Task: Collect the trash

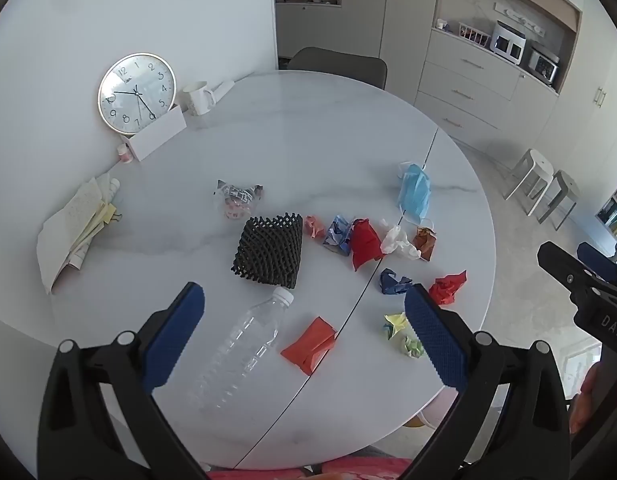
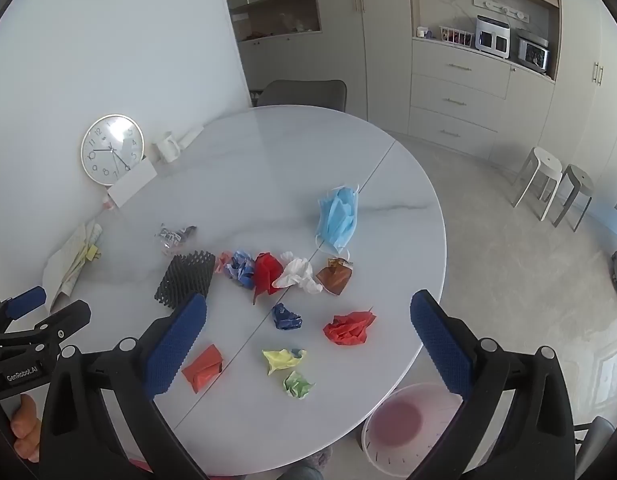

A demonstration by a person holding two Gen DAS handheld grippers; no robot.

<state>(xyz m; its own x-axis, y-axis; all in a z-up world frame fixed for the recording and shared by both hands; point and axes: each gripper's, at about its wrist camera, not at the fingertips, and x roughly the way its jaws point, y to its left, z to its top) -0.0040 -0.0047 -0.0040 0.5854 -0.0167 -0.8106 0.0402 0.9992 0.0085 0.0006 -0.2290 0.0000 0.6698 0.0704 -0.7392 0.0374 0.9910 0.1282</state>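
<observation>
Trash lies scattered on the round white table (image 1: 308,128): a clear plastic bottle (image 1: 238,344), a black foam net (image 1: 270,250), an orange-red wrapper (image 1: 308,345), a blue face mask (image 2: 338,216), and several crumpled papers, among them a red one (image 2: 348,328), a yellow one (image 2: 282,360) and a green one (image 2: 297,385). My left gripper (image 1: 304,316) is open and empty above the bottle. My right gripper (image 2: 308,320) is open and empty above the papers. A pink waste bin (image 2: 400,428) stands on the floor beside the table's near edge.
A wall clock (image 1: 137,94), a white box (image 1: 158,136), a mug (image 1: 198,98) and a stack of papers (image 1: 78,228) sit at the table's left side. A grey chair (image 2: 302,94) stands behind it. Two stools (image 2: 554,186) stand on the floor at the right.
</observation>
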